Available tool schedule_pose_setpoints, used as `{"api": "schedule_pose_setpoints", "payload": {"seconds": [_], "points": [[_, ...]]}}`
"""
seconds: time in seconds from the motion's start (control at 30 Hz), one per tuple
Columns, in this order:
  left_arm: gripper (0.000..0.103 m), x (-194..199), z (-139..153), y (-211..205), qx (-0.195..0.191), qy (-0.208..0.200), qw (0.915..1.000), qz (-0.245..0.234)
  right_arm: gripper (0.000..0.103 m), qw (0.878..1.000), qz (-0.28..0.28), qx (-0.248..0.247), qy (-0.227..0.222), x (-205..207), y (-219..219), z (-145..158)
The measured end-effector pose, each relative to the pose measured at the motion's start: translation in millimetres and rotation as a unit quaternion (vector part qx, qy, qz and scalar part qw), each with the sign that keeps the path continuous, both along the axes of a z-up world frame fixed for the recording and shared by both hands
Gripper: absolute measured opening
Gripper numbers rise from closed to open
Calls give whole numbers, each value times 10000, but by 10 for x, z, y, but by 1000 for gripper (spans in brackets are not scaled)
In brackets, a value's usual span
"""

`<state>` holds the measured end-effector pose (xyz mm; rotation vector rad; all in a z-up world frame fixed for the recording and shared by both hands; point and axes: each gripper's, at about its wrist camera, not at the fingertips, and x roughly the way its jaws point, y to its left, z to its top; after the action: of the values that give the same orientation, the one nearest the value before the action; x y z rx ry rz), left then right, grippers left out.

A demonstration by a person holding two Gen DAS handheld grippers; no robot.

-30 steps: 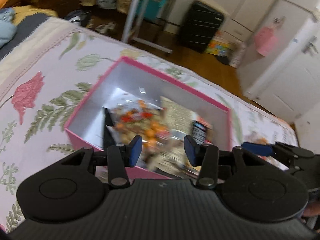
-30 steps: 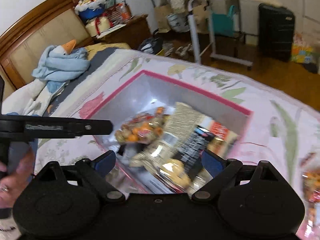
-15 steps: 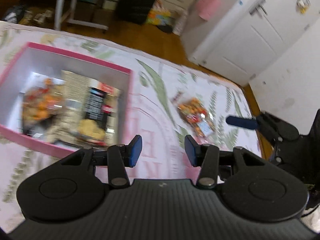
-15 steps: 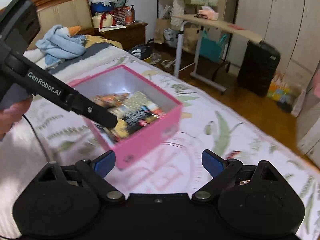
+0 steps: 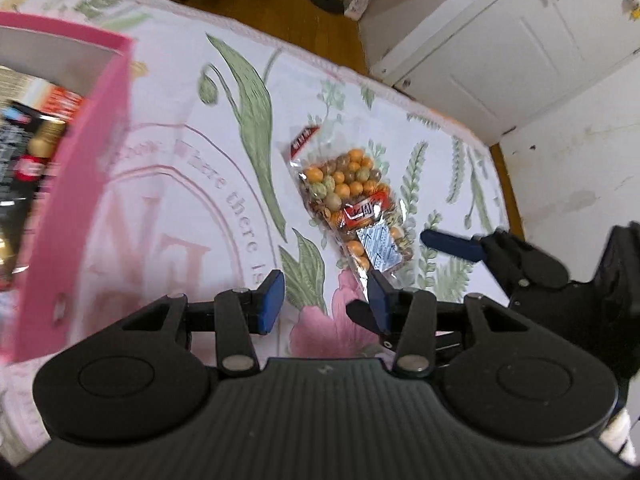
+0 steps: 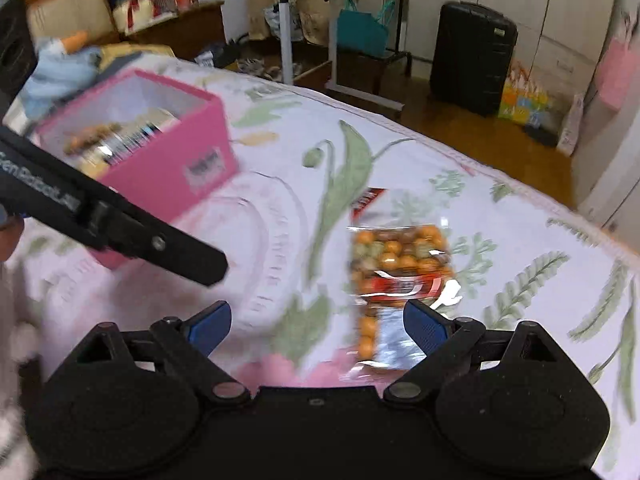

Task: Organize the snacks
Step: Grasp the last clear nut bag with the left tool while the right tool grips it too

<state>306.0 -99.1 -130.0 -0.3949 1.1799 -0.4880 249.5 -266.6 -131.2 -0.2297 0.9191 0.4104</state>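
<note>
Left tongs [image 5: 326, 300] closing on nothing, right tongs [image 6: 318, 328] spread wide, empty, above snack bag [image 6: 400, 268], pink box [image 6: 160, 152] nearby

Bedroom surroundings, non-task items

Floral bedspread [image 6: 500, 208] with leaf and flower print; black hard-shell suitcase [image 6: 472, 56] upright on wooden floor [image 6: 460, 120]; teal bag [image 6: 362, 32] under a white-framed rolling table [image 6: 332, 36]; white panelled door [image 5: 520, 48]; wooden nightstand [image 6: 184, 28]; light blue plush toy [image 6: 60, 64].

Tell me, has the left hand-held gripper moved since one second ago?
Yes. The left hand-held gripper swung from above the pink box toward the snack bag.
</note>
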Motion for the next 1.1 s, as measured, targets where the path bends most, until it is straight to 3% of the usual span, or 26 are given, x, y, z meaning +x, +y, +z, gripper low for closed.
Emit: {"api": "schedule_pose_setpoints", "payload": {"seconds": [0.23, 0.4, 0.5, 0.63, 0.73, 0.83, 0.87, 1.1], "points": [[42, 275, -523, -399, -198, 21, 9996, 215, 97, 9930, 62, -1078, -476, 116, -8, -543], [42, 373, -733, -491, -201, -97, 9997, 141, 101, 9856, 55, -1476, -824, 159, 21, -641], [42, 385, -831, -547, -114, -147, 9998, 48, 103, 9882, 70, -1291, -822, 206, -59, -694], [42, 400, -861, -595, -226, -298, 9993, -47, 103, 9985, -224, -382, -332, 392, -332, -720], [41, 426, -888, -581, -400, -256, 9989, 54, 103, 9976, -608, 316, 20, 502, -516, -786], [41, 445, -926, -582, -578, -236, 9980, 122, 103, 9974, -696, 173, -39, 483, -453, -783], [40, 450, -929, -589, -593, -241, 9979, 106, 97, 9970, -744, 194, -8, 482, -419, -764], [39, 481, -866, -589, -497, -154, 9986, -131, 87, 9946, -1001, 95, 265, 461, -273, -676]]}}
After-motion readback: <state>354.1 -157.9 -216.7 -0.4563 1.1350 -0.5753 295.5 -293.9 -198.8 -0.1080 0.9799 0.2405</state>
